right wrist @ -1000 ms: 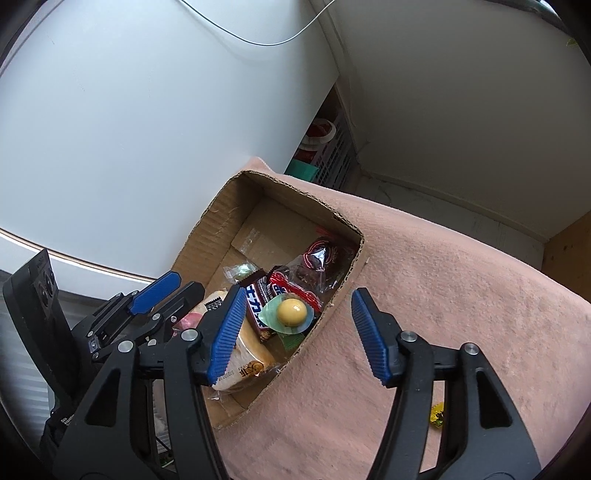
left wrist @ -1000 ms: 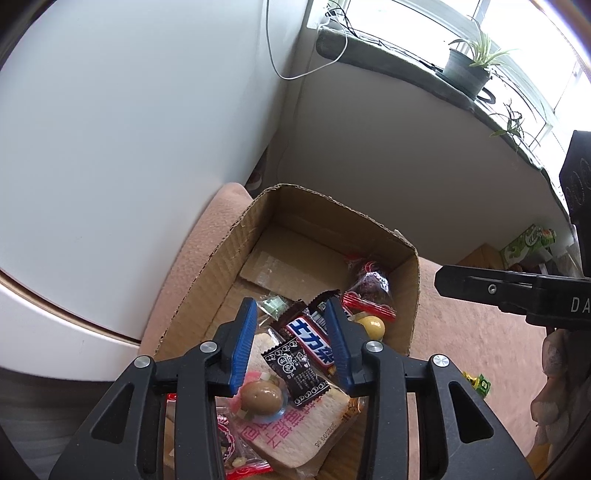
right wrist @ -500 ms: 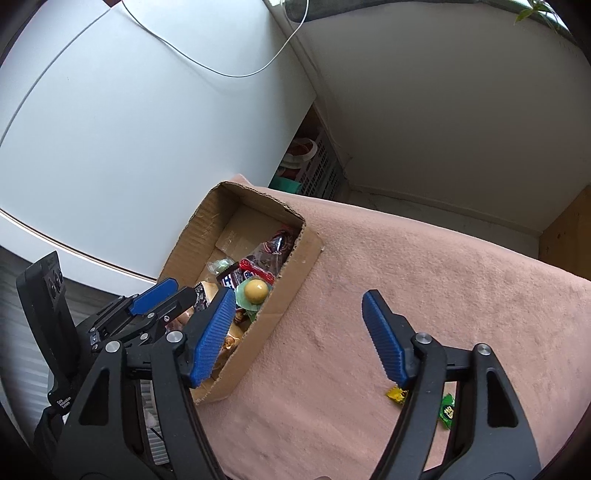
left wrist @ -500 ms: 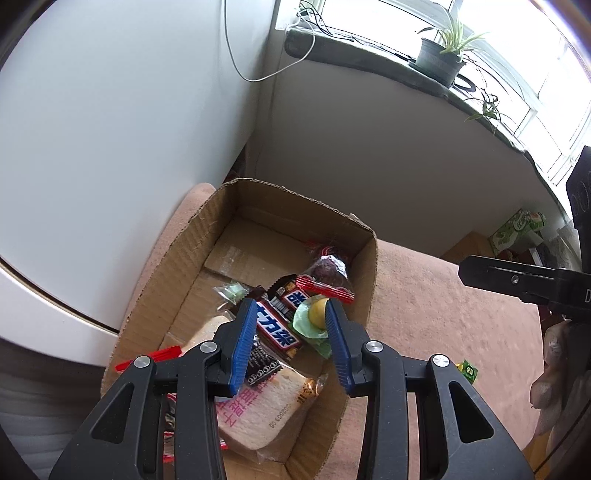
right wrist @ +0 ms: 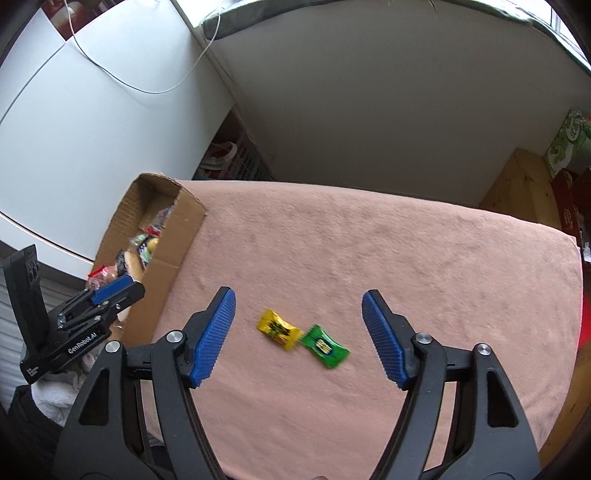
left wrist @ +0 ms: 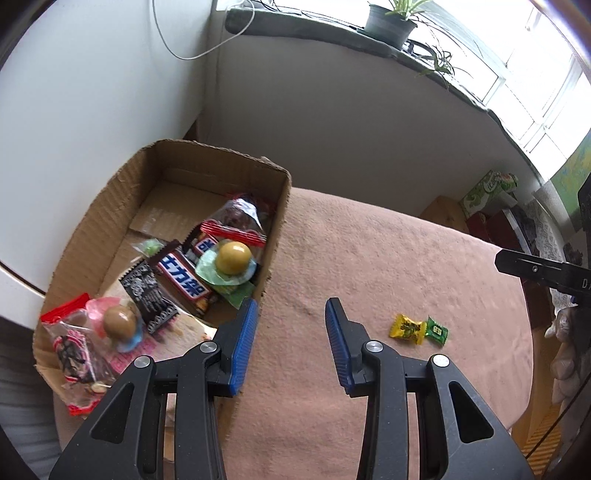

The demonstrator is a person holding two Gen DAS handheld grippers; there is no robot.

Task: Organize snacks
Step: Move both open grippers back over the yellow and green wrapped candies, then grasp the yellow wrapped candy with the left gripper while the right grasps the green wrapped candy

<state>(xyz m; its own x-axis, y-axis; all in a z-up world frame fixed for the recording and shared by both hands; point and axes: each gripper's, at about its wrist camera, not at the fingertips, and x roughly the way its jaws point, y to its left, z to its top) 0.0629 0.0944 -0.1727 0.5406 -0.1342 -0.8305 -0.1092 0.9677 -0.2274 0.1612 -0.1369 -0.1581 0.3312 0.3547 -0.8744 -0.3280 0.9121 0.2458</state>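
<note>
An open cardboard box (left wrist: 114, 206) (right wrist: 184, 225) holds several wrapped snacks, among them a chocolate bar (left wrist: 183, 280) and a yellow ball sweet (left wrist: 233, 256). A yellow candy (right wrist: 277, 328) (left wrist: 406, 328) and a green candy (right wrist: 325, 346) (left wrist: 436, 329) lie side by side on the pink cloth. My right gripper (right wrist: 298, 338) is open and empty, with both candies between its fingers in that view. My left gripper (left wrist: 290, 343) is open and empty over the cloth just right of the box; it also shows in the right wrist view (right wrist: 110, 291).
The pink cloth (right wrist: 406, 258) covers a table against white walls. A window sill with potted plants (left wrist: 391, 22) runs behind. A wooden cabinet (right wrist: 521, 188) with green boxes (left wrist: 487, 188) stands at the right. A basket (right wrist: 236, 158) sits on the floor behind the box.
Both grippers have swung right, away from the box and toward the two candies. The left gripper has opened a little wider; the right stays wide open.
</note>
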